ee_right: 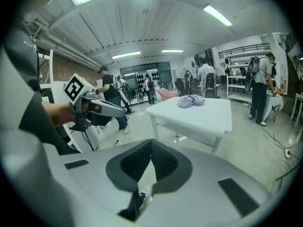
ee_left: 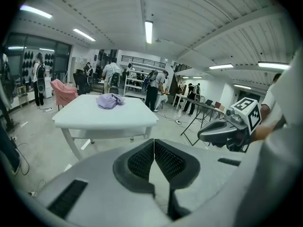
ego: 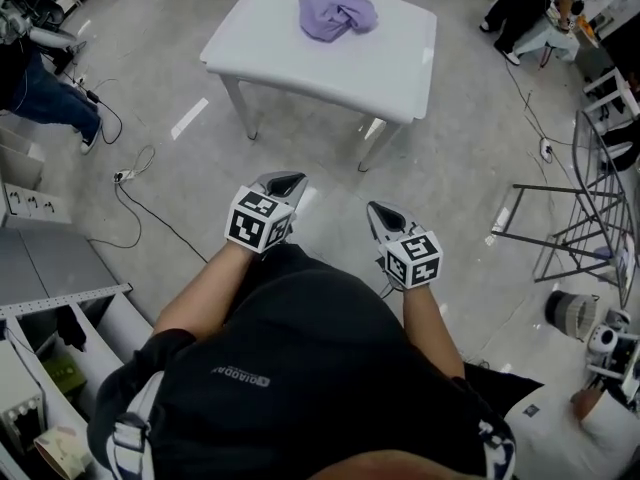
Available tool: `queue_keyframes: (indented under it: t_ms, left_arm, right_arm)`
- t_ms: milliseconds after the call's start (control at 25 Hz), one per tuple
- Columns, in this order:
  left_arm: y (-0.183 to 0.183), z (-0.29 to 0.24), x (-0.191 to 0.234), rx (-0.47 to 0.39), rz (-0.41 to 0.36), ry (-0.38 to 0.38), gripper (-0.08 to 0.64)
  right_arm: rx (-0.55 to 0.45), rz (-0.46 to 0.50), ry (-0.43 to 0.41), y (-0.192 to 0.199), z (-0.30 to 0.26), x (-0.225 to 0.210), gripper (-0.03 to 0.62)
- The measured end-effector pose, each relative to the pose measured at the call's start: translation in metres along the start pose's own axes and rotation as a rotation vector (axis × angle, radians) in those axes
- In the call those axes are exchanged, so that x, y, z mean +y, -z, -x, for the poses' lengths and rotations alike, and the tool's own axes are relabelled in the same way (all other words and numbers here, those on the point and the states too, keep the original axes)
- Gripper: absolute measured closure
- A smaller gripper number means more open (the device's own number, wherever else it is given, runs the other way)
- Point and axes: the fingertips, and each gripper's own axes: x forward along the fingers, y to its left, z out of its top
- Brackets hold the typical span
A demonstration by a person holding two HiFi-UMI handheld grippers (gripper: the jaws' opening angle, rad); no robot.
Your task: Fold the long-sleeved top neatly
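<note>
- Head view: you hold the left gripper [ego: 283, 183] and the right gripper [ego: 384, 215] side by side over the floor, well short of the white table [ego: 390, 73]. The lilac long-sleeved top [ego: 338, 13] lies crumpled near its far edge.
- Left gripper view: your jaws are pressed together with nothing between them. The top [ee_left: 110, 100] is bunched on the table ahead.
- Right gripper view: these jaws are closed too, and empty. The top [ee_right: 191, 100] is well apart from them.

A white table [ego: 330, 63] stood at twelve o'clock on the pale grey floor [ego: 450, 198]. Cables [ego: 150, 211] trailed at ten o'clock, a metal rack [ego: 590, 223] stood at three, and strip lights [ee_left: 148, 31] glowed along the ribbed ceiling [ee_left: 199, 22].
</note>
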Motion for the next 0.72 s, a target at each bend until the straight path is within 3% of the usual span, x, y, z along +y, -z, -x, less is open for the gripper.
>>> queue_keyframes:
  t_ms: [720]
  left_arm:
    - [-0.063, -0.019, 0.137, -0.037, -0.034, 0.048, 0.555]
  right_arm:
    - [0.02, 0.033, 0.029, -0.085, -0.124, -0.003, 0.588]
